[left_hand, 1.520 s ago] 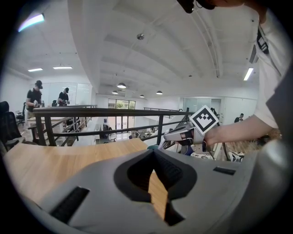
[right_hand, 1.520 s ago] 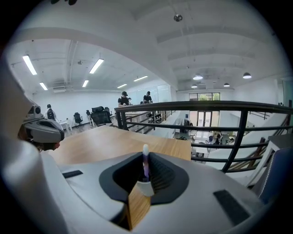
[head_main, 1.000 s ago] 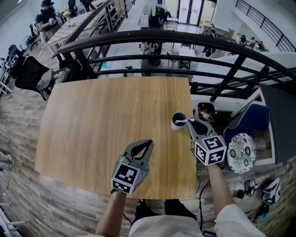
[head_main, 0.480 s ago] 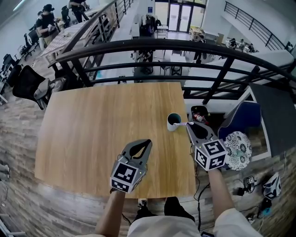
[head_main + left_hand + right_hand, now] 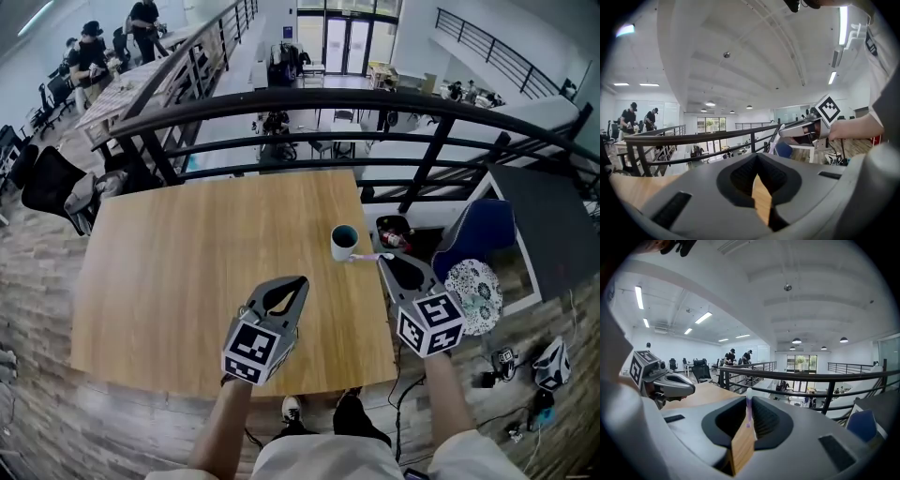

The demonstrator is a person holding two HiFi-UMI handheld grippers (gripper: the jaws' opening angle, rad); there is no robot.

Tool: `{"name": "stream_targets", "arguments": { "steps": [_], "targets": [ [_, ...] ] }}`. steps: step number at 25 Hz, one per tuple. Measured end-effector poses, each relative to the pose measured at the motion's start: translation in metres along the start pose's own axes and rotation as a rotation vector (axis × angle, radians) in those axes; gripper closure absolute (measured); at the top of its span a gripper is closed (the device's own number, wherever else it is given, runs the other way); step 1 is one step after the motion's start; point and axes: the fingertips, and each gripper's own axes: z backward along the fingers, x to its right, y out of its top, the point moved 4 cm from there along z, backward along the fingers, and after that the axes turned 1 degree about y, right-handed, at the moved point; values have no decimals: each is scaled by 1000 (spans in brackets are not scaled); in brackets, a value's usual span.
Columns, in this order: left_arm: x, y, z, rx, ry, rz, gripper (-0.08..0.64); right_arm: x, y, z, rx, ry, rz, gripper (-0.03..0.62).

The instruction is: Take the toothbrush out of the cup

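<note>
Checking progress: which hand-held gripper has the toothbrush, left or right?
The right hand-held gripper: its jaws pinch the toothbrush beside the cup; the left hand-held gripper holds nothing.

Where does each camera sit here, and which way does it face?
Head view: on the person's head, looking steeply down at the table, cup, left gripper and right gripper; forearms show.
Left gripper view: rides that gripper, facing the railing along its shut fingers.
Right gripper view: likewise, its fingers grip the toothbrush.
Shared: each gripper view shows the other gripper.
</note>
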Motion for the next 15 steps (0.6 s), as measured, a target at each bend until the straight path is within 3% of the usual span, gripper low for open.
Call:
{"name": "stream_targets", "arguments": {
  "steps": [15],
  "targets": [
    [18,31,46,71,-58,-91,541,-49,25,80,76,-74,3,548]
  ]
}}
